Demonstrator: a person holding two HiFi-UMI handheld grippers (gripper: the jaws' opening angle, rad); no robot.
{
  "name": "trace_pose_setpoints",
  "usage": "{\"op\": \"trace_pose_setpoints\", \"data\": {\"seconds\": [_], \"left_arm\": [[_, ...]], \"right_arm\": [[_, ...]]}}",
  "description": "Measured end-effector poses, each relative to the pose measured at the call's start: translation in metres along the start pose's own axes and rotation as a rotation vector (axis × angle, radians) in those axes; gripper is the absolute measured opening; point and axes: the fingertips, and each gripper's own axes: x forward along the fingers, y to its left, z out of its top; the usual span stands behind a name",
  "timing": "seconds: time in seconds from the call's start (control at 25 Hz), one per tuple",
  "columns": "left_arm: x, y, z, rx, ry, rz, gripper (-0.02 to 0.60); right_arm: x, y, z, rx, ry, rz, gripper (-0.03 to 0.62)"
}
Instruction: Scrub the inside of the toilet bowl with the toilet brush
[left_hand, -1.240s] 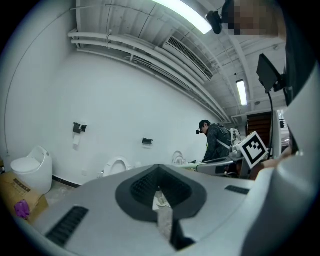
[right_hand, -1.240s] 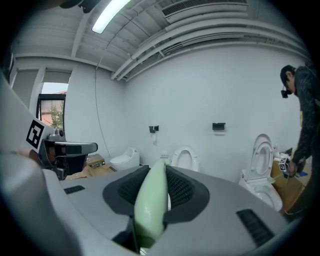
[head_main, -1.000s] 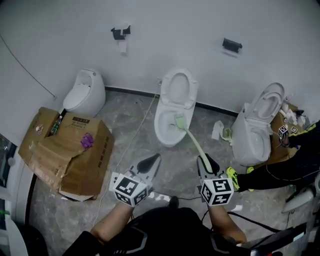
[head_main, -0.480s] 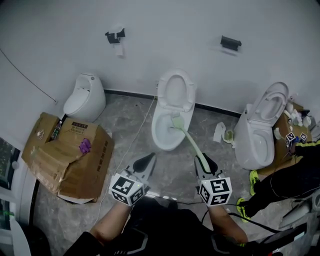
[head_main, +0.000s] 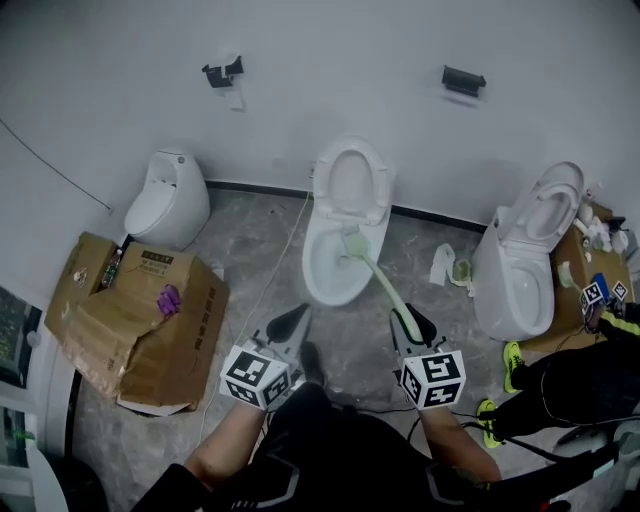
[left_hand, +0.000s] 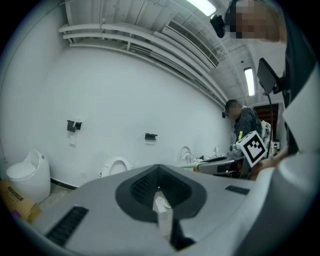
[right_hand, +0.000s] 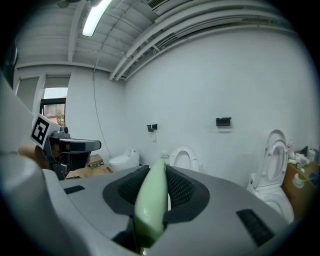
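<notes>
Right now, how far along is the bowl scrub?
Done: the lid is up and the toilet brush is picked up, with the right gripper shut on its green handle. In hand: the brush head sits inside the toilet bowl, near its back. Left: the scrubbing itself; one moment cannot show how much of the bowl is covered. The left gripper hangs idle, jaws together.

I hold both grippers low before me, side by side and pointing forward. My left gripper (head_main: 298, 322) has its jaws pressed together, holding nothing. My right gripper (head_main: 408, 322) has its jaws clamped on the toilet brush handle (head_main: 385, 290).
</notes>
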Motion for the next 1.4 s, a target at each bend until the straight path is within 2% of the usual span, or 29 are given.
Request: {"op": "trace_pose_setpoints", "data": {"seconds": [0.64,1.12,1.4], "left_arm": [[0.078,0.097,0.02,-0.016,-0.006,-0.048,0.009],[0.121,0.173,0.007,-0.047,-0.006,-0.077,0.009],[0.141,0.223,0.013,-0.081,-0.004,-0.071,0.009]], "right_arm": [[0.113,-0.023,0.033,-0.01,0.037,-0.029,0.112],[0.202,-0.023,0.028,-0.03,0.105,-0.032,0.112],[0.248,-0.02,0.046,-0.054,0.134,-0.025,0.112]]}}
